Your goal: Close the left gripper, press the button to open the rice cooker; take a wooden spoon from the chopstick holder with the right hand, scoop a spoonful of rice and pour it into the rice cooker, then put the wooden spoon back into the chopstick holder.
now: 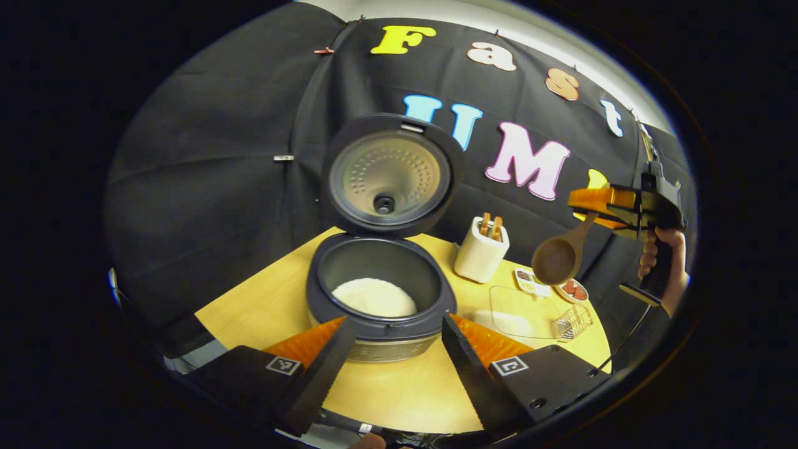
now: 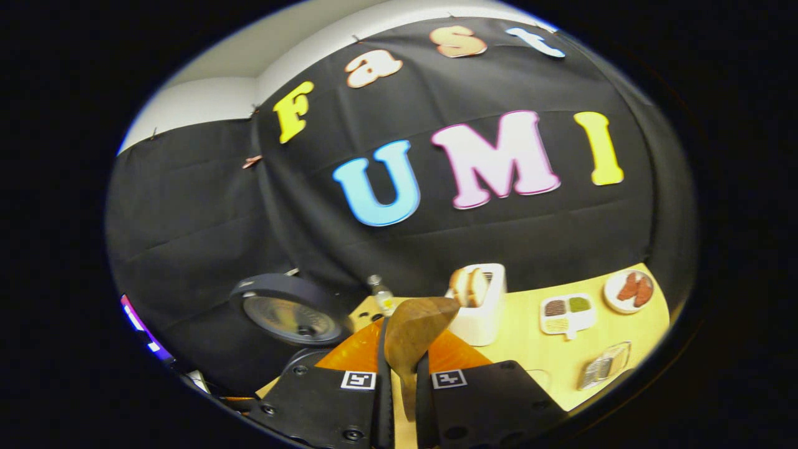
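Two fingers of right tool (image 2: 399, 390) pinching wooden spoon (image 2: 414, 333) handle, bowl raised; left tool (image 1: 393, 362) spread before open rice cooker (image 1: 380, 293), rice inside.

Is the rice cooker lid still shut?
No: in the left gripper view the rice cooker has its lid swung up, and white rice shows inside the pot.

Black tool (image 2: 399, 386) bodies — square markers
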### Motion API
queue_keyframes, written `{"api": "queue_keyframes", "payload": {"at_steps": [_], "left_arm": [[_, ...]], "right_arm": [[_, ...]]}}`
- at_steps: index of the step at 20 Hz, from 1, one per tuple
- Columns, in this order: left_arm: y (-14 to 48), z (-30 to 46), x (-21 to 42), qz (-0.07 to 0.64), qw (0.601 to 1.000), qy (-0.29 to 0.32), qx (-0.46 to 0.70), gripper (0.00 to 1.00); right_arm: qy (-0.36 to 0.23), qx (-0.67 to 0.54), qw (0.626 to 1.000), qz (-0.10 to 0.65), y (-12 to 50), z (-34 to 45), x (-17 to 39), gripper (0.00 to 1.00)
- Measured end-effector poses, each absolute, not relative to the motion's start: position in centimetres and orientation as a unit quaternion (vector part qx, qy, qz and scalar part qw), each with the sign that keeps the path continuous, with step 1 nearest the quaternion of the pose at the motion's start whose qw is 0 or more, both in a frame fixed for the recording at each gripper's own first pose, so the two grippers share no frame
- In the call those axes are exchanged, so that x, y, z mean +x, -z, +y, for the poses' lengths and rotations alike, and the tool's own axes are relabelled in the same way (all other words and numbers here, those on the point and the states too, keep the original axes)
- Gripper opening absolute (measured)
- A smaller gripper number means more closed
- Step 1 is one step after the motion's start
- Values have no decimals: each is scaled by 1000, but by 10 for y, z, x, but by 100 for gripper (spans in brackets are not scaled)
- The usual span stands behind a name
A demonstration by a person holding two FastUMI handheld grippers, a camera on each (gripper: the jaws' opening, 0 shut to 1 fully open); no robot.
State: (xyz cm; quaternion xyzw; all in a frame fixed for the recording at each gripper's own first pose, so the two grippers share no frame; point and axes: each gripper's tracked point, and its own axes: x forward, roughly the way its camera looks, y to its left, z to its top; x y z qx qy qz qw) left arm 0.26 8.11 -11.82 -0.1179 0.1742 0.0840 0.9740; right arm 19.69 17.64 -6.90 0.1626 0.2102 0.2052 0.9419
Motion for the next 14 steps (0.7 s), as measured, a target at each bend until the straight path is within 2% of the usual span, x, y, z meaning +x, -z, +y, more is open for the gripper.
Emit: {"api": "queue_keyframes", "payload": {"at_steps": [7,8,9,14], "left_arm": [[101,33,35,170,978,-55,-107,95],[101,29,37,173,977,-57,-108,92],[100,25,38,174,977,-62,-107,95],[90,9,33,177,975,-96,-96,95]], "right_arm": [[-56,219,950,215,85,13,210,17],[-44,233,946,220,88,-2,208,18],[-32,245,943,221,91,-19,210,18],[33,273,933,232,130,-90,220,18]]}}
